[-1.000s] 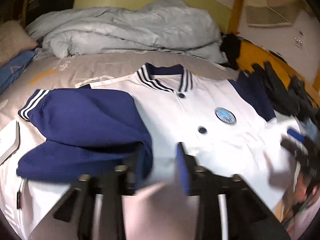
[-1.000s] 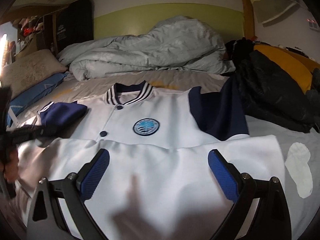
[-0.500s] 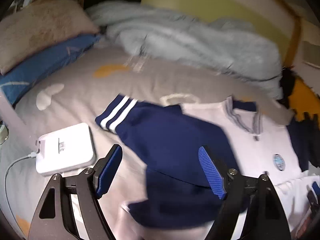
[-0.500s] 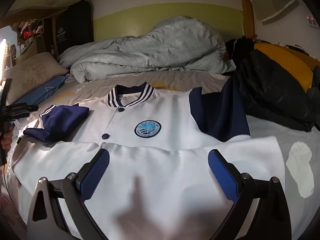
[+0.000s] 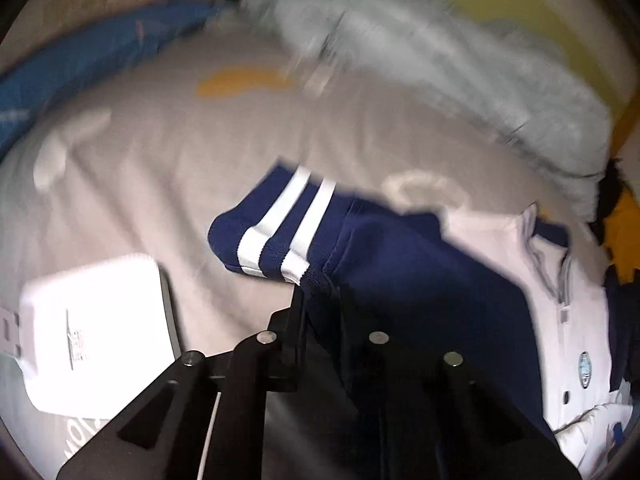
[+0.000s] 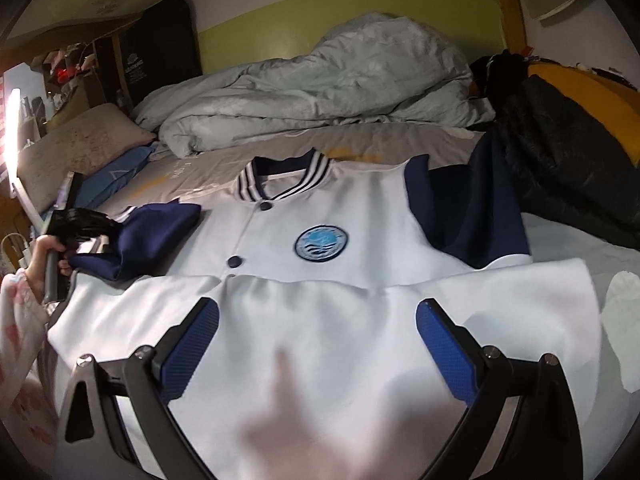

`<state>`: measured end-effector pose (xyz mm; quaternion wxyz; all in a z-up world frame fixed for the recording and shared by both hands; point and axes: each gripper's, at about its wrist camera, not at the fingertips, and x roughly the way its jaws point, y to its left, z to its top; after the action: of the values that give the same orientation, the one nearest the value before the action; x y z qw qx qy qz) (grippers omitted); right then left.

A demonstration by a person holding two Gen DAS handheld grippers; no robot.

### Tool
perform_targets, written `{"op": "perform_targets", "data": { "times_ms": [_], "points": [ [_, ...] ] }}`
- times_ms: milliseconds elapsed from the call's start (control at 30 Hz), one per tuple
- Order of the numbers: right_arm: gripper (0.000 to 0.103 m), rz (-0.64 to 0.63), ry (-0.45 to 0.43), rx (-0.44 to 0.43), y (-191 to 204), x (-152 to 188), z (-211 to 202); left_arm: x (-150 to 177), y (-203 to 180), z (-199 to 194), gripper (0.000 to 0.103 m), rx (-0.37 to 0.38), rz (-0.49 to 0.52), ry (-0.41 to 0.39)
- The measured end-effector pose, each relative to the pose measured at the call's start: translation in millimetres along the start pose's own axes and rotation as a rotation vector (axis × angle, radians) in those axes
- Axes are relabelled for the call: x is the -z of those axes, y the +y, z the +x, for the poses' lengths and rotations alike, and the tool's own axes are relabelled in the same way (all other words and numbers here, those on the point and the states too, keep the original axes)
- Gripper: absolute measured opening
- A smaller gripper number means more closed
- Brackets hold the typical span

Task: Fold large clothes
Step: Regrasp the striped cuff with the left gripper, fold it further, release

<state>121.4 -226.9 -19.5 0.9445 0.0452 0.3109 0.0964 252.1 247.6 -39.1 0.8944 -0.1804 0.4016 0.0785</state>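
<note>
The left hand-held gripper (image 5: 320,292), just closed on the navy sleeve (image 5: 400,264) beside its cuff (image 5: 272,236), could be pulled free mid-fold, while the right hand-held gripper (image 6: 318,344) is held spread over the jacket (image 6: 360,320).

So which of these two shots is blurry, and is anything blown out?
Left wrist view: motion-smeared, worst on the duvet; the white box is overexposed, while the striped cuff stays fairly sharp. Right wrist view: mostly crisp jacket, blurry shadow in the foreground.

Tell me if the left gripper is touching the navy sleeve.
Touching. In the left wrist view the left gripper has just closed, its jaws pinched on the navy sleeve right behind the white-striped cuff, with fabric between them.
</note>
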Motion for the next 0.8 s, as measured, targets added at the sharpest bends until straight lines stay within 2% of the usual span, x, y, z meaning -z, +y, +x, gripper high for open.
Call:
{"op": "perform_targets", "data": {
  "times_ms": [133,233,367,500,600,667,800],
  "points": [
    [0.099,0.006,-0.028,0.062,-7.0,-2.8,-5.7,2.6,-32.4,-66.0,0.010,0.094,0.096,-0.255],
    [0.099,-0.015,-0.078,0.123,-10.2,-6.0,-15.6,0.7,-71.8,-102.7,0.010,0.128,0.177,-0.322],
    [0.099,0.002,-0.111,0.159,-16.3,-9.5,-25.2,10.0,-143.4,-138.2,0.010,0.245,0.275,-0.367],
    [0.099,-0.014,-0.137,0.227,-18.7,-10.5,-32.1,31.6,-214.6,-145.7,0.010,0.396,0.344,-0.335],
    [0.099,0.015,-0.152,0.236,-28.5,-13.6,-39.6,61.4,-263.8,-126.8,0.010,0.470,0.394,-0.276],
    [0.099,0.047,-0.156,0.242,-36.7,-15.4,-42.4,84.2,-289.4,-98.7,0.010,0.469,0.406,-0.203],
    [0.099,0.073,-0.165,0.282,-52.4,-19.3,-47.0,127.6,-318.9,-41.1,0.010,0.493,0.413,-0.002]
  ]
}}
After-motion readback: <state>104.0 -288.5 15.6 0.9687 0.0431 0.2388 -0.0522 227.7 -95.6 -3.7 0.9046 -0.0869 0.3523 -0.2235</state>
